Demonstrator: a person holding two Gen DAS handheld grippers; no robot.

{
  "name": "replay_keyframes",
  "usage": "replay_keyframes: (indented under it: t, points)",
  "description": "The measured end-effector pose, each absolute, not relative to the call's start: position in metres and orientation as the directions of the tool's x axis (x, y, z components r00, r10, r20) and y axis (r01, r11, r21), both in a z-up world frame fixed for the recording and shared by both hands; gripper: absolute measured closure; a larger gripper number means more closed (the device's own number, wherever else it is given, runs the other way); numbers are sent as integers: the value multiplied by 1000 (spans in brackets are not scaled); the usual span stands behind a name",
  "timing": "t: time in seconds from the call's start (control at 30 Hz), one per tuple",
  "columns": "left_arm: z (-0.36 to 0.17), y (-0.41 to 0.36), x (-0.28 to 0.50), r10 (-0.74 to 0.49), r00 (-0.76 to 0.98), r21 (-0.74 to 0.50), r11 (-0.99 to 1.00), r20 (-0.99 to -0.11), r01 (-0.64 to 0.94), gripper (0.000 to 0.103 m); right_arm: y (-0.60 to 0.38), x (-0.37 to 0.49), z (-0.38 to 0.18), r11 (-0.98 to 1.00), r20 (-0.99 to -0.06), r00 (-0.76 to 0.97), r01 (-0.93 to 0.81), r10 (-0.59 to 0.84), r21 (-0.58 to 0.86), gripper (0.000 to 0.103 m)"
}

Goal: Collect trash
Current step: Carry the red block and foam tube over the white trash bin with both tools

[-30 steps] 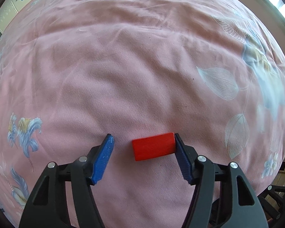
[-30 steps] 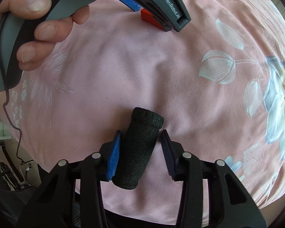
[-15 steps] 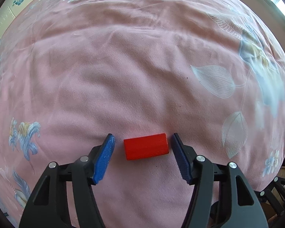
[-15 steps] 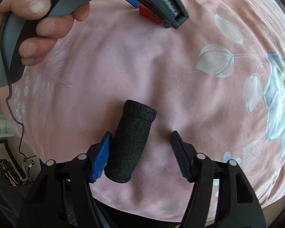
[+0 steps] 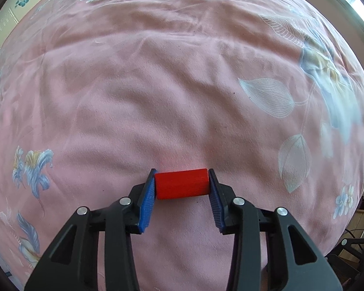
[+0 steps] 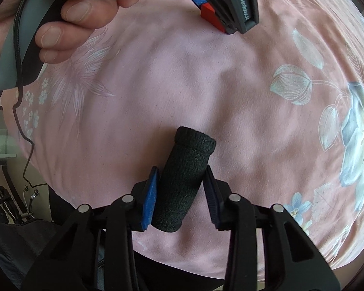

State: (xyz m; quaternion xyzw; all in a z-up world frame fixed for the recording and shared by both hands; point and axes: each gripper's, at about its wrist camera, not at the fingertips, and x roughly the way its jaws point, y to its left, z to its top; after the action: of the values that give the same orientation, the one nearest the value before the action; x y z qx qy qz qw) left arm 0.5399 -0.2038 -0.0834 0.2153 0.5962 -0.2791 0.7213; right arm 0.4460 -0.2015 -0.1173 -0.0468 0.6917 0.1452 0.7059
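Left gripper (image 5: 182, 184): jaws closing, both blue pads pressed on the ends of the red block (image 5: 182, 183), which lies crosswise on the pink floral bedspread (image 5: 157, 97). Right gripper (image 6: 180, 189): jaws closing, pads against the sides of the black foam roll (image 6: 184, 179). Lettering on the left gripper's body: "GenRobot", partly legible. Person's hand (image 6: 68, 12) on its handle. Bedspread edge close below the right gripper; open cloth elsewhere.
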Motion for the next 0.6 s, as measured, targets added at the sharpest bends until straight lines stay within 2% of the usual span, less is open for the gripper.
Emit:
replay_keyframes:
  t: [0.6]
  points:
    - [-28, -126, 440, -135, 231, 71, 702, -964, 709, 60, -205, 381, -71, 922, -998, 24, -385, 65, 51, 65]
